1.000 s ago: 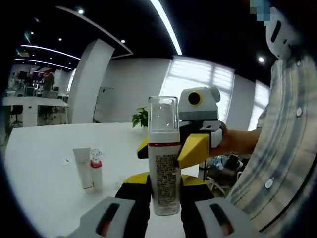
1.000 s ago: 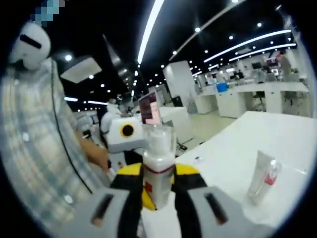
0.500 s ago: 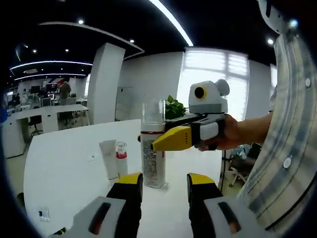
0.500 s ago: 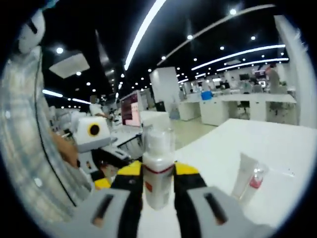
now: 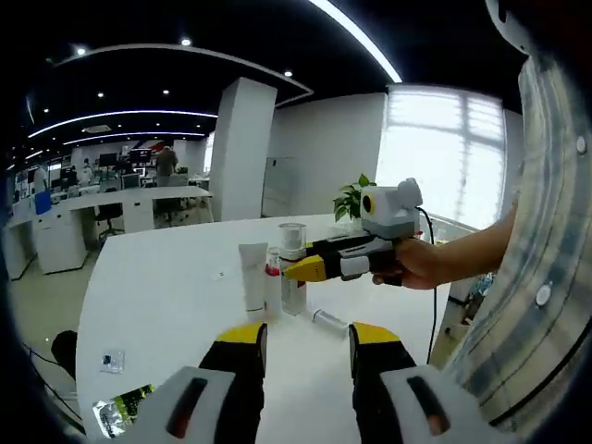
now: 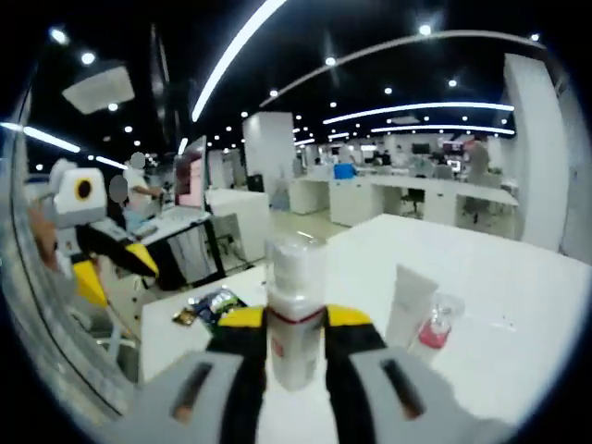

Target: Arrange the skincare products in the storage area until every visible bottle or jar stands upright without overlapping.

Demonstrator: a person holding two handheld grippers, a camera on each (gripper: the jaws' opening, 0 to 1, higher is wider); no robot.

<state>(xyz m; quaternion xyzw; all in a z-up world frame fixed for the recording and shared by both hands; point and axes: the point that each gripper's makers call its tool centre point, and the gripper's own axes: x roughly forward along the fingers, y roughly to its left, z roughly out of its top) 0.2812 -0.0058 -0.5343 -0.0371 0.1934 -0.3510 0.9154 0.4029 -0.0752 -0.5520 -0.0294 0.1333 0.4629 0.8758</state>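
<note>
Desk [image 5: 166,277]: white, carrying a small cluster of skincare items.

Pump bottle [image 6: 294,310]: white body, red band, clear cap, upright on the desk; held between the fingers of the right gripper [image 6: 294,347], which press against both its sides. From the left gripper view the same bottle [image 5: 292,277] stands behind the right gripper [image 5: 319,266], whose yellow tips reach across its front.

Tube [image 5: 252,282]: white, standing on its cap, just beside the pump bottle; also seen in the right gripper view [image 6: 407,305].

Small bottle [image 6: 435,322]: clear with a pink lower part, upright, touching or nearly touching the tube.

Vial [image 5: 330,321]: small, clear, lying on its side on the desk near the pump bottle's base.

Left gripper [image 5: 305,347]: apart from the cluster, fingers parted with nothing between them.

Packet [image 6: 211,305]: green and dark, flat near the desk edge; seen also in the left gripper view [image 5: 122,412].

Plant [image 5: 352,197]: green, behind the desk's far edge.
</note>
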